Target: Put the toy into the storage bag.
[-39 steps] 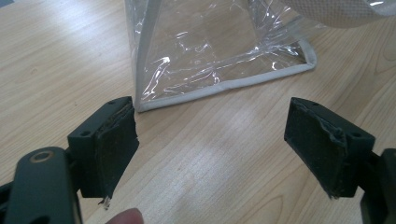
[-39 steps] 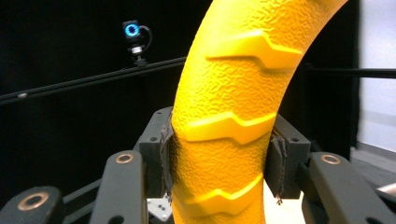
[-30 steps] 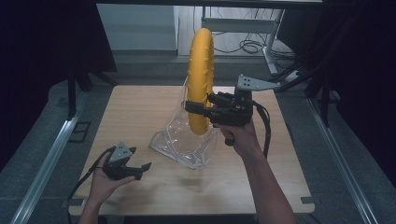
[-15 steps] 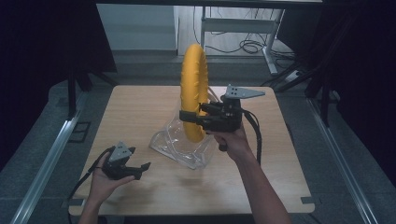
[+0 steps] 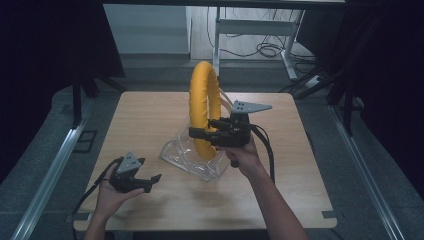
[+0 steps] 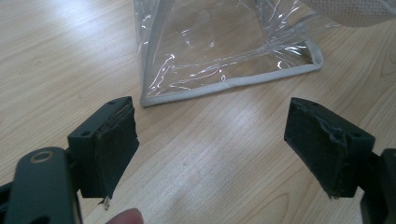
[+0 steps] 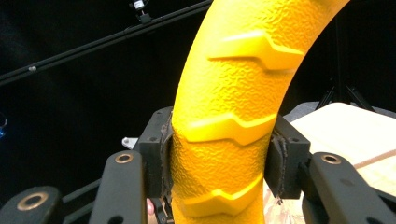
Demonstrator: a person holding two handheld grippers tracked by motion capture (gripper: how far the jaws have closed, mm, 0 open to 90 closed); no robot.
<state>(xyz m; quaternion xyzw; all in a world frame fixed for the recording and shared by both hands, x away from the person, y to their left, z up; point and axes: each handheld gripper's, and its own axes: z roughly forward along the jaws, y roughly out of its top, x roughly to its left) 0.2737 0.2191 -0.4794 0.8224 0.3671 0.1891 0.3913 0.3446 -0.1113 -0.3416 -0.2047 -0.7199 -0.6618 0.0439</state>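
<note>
A yellow textured ring (image 5: 204, 107) stands upright over the middle of the table, its lower part inside a clear plastic bag (image 5: 192, 160). My right gripper (image 5: 206, 134) is shut on the ring's lower side; in the right gripper view both pads press on the yellow ring (image 7: 229, 140). My left gripper (image 5: 149, 181) rests near the table's front left, held by a hand, with its jaws wide apart and nothing between them. In the left gripper view the clear bag (image 6: 224, 46) with its grey trimmed edge lies just ahead of the open gripper (image 6: 210, 149).
The wooden table (image 5: 140, 115) has bare room at the left, back and right. Dark curtains surround it. A metal desk frame (image 5: 260, 27) and cables lie on the floor behind. Rails run along the floor on both sides.
The right gripper has carried the ring left and toward the front, turning it so its opening shows more. The left gripper has stayed in place.
</note>
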